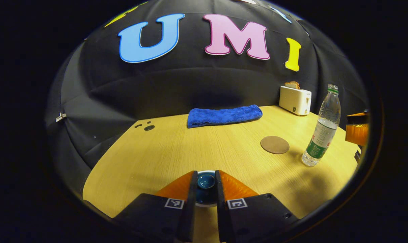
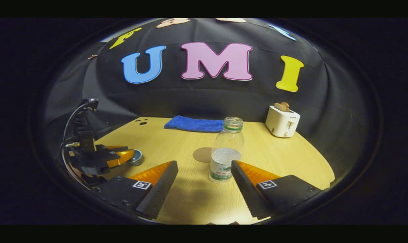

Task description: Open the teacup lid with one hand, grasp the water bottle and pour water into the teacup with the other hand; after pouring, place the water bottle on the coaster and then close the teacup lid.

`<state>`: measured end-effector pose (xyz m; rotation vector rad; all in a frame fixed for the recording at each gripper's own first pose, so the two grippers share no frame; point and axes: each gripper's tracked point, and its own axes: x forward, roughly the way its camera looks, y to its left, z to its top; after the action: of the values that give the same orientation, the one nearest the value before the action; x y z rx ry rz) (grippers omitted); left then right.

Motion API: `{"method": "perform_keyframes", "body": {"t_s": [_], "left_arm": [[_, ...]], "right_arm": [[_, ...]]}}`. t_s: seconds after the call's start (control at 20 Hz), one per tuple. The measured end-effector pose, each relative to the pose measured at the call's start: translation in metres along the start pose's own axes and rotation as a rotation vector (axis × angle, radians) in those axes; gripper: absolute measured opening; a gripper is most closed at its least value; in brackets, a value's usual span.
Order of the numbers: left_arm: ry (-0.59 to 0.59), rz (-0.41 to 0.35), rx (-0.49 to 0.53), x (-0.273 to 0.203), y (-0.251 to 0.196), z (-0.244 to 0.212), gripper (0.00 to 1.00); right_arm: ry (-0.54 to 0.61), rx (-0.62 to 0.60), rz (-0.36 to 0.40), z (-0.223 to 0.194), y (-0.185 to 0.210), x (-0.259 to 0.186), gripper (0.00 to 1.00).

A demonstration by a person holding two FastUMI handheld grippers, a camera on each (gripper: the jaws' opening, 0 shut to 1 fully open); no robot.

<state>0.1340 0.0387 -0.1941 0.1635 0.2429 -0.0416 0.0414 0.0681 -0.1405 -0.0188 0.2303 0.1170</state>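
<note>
Your left gripper has both fingers pinched on the teacup lid, a glossy dark-blue dome w/ pale rim, at the near table edge. From the right gripper view that cup sits far left.

Right gripper is spread wide, nothing between the fingers; water bottle stands upright just ahead: clear plastic, green neck ring, white/green label, uncapped, partly full. Brown round coaster lies just beside it, behind-left. Blue towel and toaster sit at the back.
</note>
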Motion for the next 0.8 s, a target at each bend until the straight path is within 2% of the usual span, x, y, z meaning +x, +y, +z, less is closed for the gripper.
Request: {"method": "perform_keyframes", "body": {"t_s": [0.1, 0.15, 0.2, 0.5, 0.8], "left_arm": [[-0.006, 0.007, 0.004, 0.001, 0.0, 0.001, 0.28], [-0.01, 0.008, 0.005, 0.001, 0.0, 0.002, 0.22], [-0.013, 0.005, 0.004, 0.0, 0.0, 0.002, 0.25], [-0.051, -0.031, -0.009, -0.016, 0.004, 0.018, 0.24], [-0.035, -0.021, -0.002, -0.029, 0.017, 0.015, 0.24]], "right_arm": [[-0.004, 0.005, -0.017, -0.001, -0.003, 0.005, 0.98], [-0.004, 0.014, -0.029, -0.002, -0.006, 0.007, 0.98], [-0.005, 0.026, -0.041, -0.003, -0.008, 0.01, 0.98], [-0.018, 0.047, -0.123, -0.004, -0.024, 0.025, 0.98], [-0.06, 0.071, -0.197, 0.001, -0.034, 0.051, 0.98]]}}
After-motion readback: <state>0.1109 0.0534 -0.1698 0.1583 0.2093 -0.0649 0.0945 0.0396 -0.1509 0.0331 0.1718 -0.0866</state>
